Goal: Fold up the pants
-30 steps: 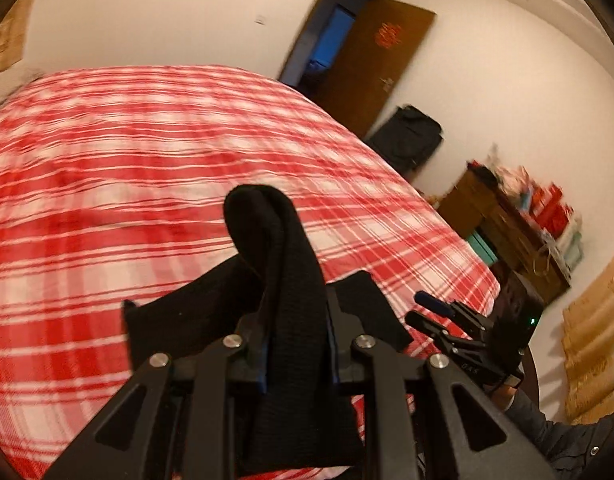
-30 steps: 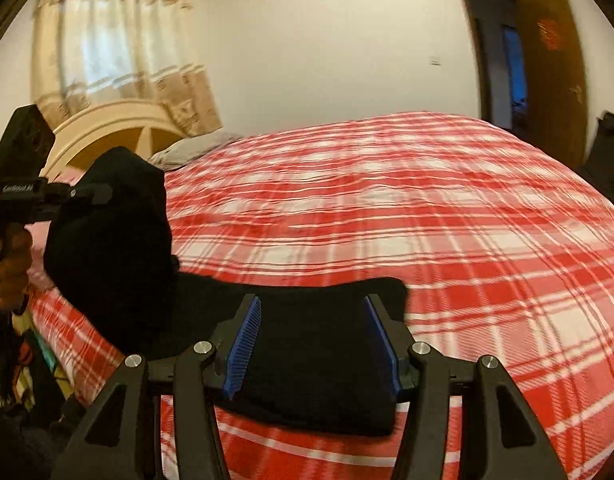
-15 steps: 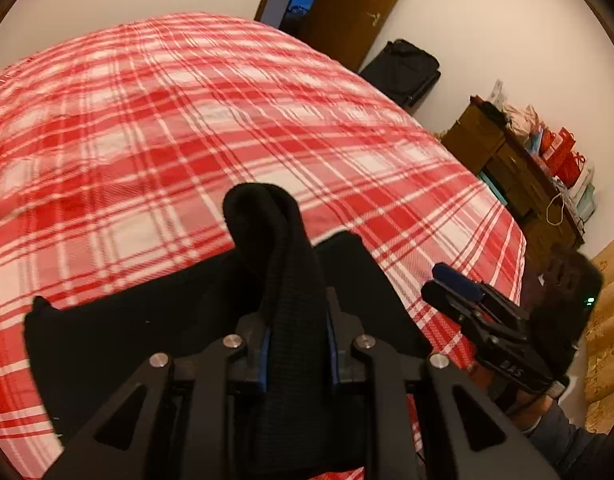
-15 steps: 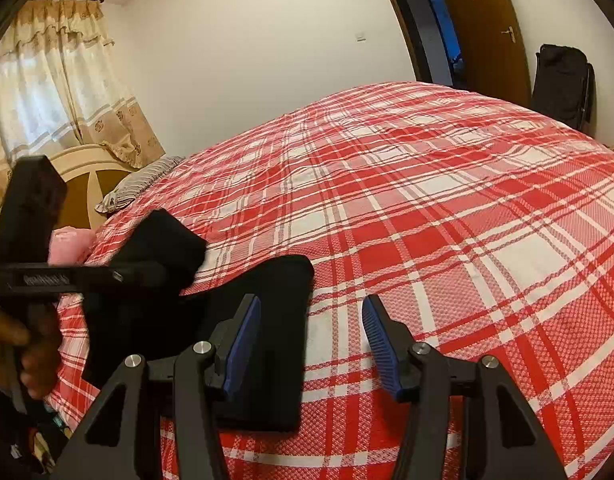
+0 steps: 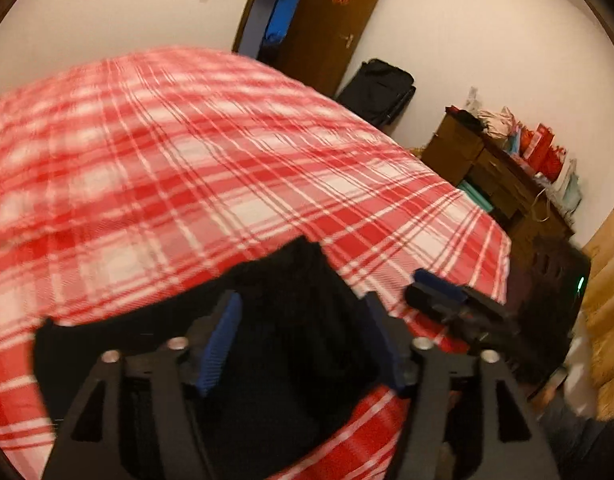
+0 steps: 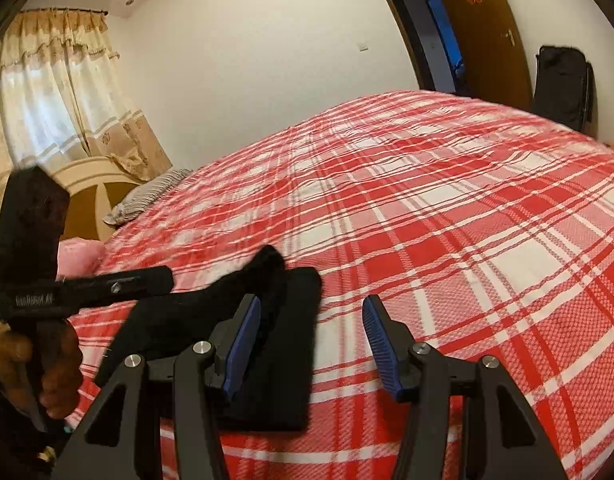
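Pants [image 6: 267, 340], one black pair, lie folded near the front edge of one bed [image 6: 447, 220] covered in a red and white plaid spread. I hold two claws. My left claw [image 5: 303, 340] hangs just above the pants with its blue pads spread wide and nothing between them; a raised hump of the dark cloth shows in the gap beyond. My right claw [image 6: 311, 340] is also spread wide and empty, its left pad over the right edge of the pants, its right pad over bare plaid. In the right wrist view my left hand [image 6: 47, 368] grips the other tool's handle at the bed's near left corner. The pants' right edge is straight and their far corner squared. Beyond them the spread runs open and flat to the far side. One pillow [image 6: 147, 196] lies at the headboard, one wooden door [image 5: 331, 24] stands open, one black bag [image 5: 379, 92] leans on the wall.
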Available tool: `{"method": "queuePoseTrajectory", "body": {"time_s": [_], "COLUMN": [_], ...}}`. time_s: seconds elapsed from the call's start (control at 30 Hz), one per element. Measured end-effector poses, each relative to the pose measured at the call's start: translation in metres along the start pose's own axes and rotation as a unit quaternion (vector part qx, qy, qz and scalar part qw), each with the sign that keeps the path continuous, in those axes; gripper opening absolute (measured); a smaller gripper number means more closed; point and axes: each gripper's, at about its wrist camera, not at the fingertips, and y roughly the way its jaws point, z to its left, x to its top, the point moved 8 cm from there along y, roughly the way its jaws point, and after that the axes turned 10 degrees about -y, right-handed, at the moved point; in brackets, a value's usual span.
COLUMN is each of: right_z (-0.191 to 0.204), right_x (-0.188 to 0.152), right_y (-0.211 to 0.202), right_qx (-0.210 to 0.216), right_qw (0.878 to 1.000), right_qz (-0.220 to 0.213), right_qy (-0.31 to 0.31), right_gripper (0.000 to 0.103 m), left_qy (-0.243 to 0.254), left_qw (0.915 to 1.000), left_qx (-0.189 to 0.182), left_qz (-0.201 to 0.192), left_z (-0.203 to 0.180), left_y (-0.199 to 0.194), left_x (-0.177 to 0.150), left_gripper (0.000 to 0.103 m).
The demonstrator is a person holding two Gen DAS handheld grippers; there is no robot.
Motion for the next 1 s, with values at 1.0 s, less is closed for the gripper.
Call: {"method": "queuePoseTrajectory", "body": {"time_s": [1.0], "right_z": [0.016], "right_x": [-0.029], "right_y": [0.034], "right_qx": [-0.109], "right_qw": [0.978], "right_qz": [0.179], "right_qy": [0.006], "right_gripper": [0.06], "left_qy": [-0.111], "left_qw": [0.9789], "left_qx": [0.158], "left_qz": [-0.066], "left_z": [0.165], "left_y": [-0.033], "left_x": [-0.043], "left_gripper": [0.088]}}
